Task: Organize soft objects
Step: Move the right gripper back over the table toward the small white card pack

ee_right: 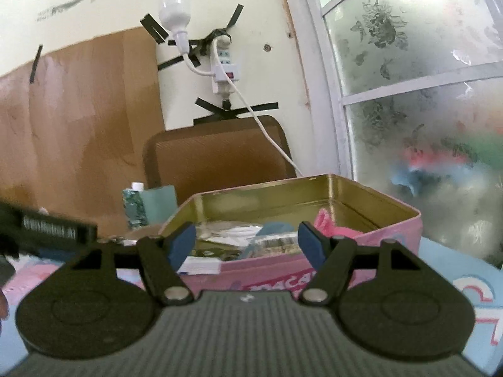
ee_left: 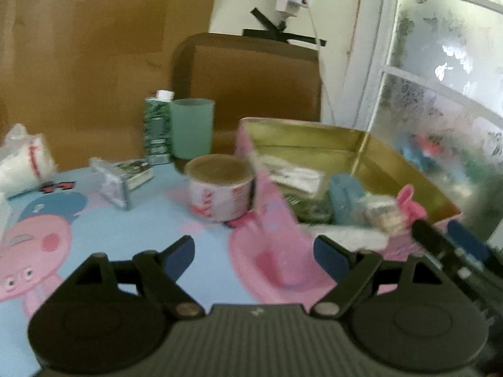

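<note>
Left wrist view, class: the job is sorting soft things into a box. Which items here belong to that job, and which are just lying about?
Belong to the job:
pink tin
pink soft toy
blue cloth
white soft bag
small packet

Just lying about:
round tub
green carton
green cup
brown chair

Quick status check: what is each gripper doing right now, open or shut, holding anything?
Left gripper: open, holding nothing.
Right gripper: open, holding nothing, facing the pink tin.
</note>
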{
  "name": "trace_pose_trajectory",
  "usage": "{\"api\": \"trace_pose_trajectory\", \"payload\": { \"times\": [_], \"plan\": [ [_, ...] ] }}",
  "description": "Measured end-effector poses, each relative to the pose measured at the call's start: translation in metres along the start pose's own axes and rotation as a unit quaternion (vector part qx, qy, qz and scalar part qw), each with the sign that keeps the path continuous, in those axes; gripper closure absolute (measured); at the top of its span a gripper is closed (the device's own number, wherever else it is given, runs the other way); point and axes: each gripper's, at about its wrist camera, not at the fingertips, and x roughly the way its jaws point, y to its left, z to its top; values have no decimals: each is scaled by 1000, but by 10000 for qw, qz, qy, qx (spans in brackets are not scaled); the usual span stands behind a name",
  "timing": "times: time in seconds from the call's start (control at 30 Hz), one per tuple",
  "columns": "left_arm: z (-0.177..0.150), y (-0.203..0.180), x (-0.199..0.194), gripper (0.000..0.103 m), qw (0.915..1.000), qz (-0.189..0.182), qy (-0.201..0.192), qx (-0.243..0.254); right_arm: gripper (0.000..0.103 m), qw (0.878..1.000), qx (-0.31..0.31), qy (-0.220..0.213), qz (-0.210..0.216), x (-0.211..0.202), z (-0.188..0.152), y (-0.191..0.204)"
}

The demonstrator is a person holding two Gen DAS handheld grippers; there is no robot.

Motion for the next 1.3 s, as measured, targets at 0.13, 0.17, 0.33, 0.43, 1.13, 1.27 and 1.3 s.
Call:
{"api": "trace_pose_trajectory", "payload": {
  "times": [0.13,0.17,0.33,0.43,1.13,1.27,1.3],
  "plan": [
    [-15,20,-6,17,9996,261,58,-42,29,9998,46,94,188,-6,-3,11],
    [-19,25,-7,17,9995,308,70,-67,29,9997,39,134,222,-6,-4,15],
    [-33,52,-14,17,9979,626,72,-147,29,9986,-32,328,413,-5,-9,34],
    [-38,66,-17,17,9970,742,71,-214,29,9978,-131,394,515,-4,-10,46],
    [-67,46,-2,9,9955,754,-89,559,29,9989,119,448,-93,-8,-26,44],
    [-67,42,-1,9,9945,803,-74,662,29,9986,130,502,-74,-6,-29,44],
    [-68,43,-1,9,9946,796,-67,665,29,9985,123,523,-67,-6,-29,44]
  ]
}}
